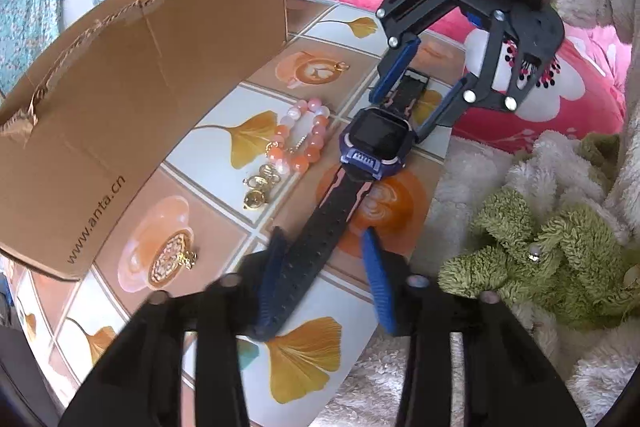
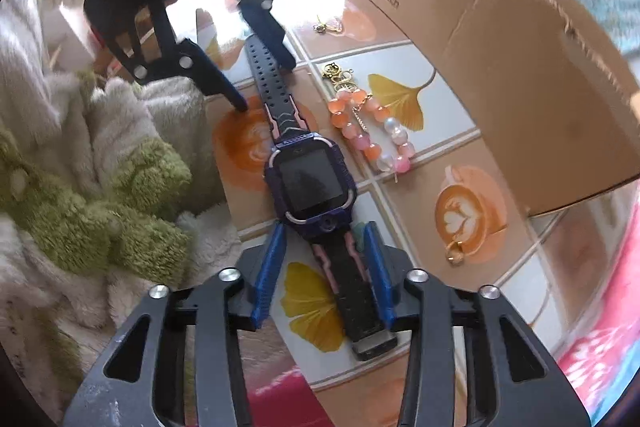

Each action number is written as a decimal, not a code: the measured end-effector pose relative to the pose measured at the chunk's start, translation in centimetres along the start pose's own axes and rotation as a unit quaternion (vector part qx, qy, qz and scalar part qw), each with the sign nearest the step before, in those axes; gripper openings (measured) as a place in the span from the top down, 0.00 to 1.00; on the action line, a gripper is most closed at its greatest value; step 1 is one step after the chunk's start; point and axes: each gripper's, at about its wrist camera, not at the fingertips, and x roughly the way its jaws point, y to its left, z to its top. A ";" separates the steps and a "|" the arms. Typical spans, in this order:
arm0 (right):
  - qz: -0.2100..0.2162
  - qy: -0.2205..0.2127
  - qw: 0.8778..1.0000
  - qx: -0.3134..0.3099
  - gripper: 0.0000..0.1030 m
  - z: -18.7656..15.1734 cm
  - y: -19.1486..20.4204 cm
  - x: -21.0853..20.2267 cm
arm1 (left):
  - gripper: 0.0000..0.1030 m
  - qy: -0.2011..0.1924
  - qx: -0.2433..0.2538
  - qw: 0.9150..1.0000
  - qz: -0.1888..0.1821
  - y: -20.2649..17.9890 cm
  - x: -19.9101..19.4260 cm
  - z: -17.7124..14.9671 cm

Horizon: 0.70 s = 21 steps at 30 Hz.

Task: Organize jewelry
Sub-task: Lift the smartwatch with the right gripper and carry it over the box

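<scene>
Left tongs (image 1: pixel 324 267) astride watch (image 1: pixel 374 139), buckle hidden

Between left gripper (image 1: pixel 324 275) fingers: the gap is filled by the watch (image 1: pixel 374 139) strap, with a little tablecloth (image 1: pixel 304 355) bared at the right finger.
Between right gripper (image 2: pixel 326 267) fingers: the other strap end is straddled; bare cloth is left by the left finger.
Left of left fingers: passage is narrowed by the bead bracelet (image 1: pixel 300 139), gold charms (image 1: pixel 260 187), round pendant (image 1: pixel 170 259) and cardboard box (image 1: pixel 120 75).
Right of left fingers: room is closed by plush fabric (image 1: pixel 540 247).
Ahead of right fingers: the way is blocked by the left gripper.
</scene>
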 end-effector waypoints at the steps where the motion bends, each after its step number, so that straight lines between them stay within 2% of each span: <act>1: 0.001 0.000 1.000 0.004 0.66 0.0 -0.1 -0.1 | 0.75 0.000 0.004 1.000 0.003 -0.1 0.1 0.1; 3: -0.004 0.001 1.000 0.005 0.68 -0.1 0.1 -0.3 | 0.81 -0.002 0.009 1.000 0.008 -0.2 -0.1 0.1; 4: -0.007 0.001 1.000 0.005 0.78 -0.1 0.1 -0.4 | 0.94 -0.003 0.012 1.000 0.012 -0.3 -0.1 0.1; 6: -0.025 0.000 1.000 0.001 0.78 0.1 0.7 -0.6 | 0.96 -0.006 0.020 0.999 0.033 -0.5 -0.1 0.2; 14: -0.095 -0.017 0.995 -0.023 0.79 -0.3 3.1 -2.4 | 0.98 -0.019 0.037 0.997 0.066 -1.5 -1.7 0.3; 19: -0.141 -0.057 0.988 -0.037 0.79 0.4 4.1 -5.9 | 0.98 -0.044 0.045 0.992 0.111 -1.7 -4.9 1.5; 21: -0.170 -0.081 0.981 -0.052 0.79 1.2 4.4 -8.3 | 0.98 -0.060 0.056 0.986 0.142 -1.7 -7.0 2.4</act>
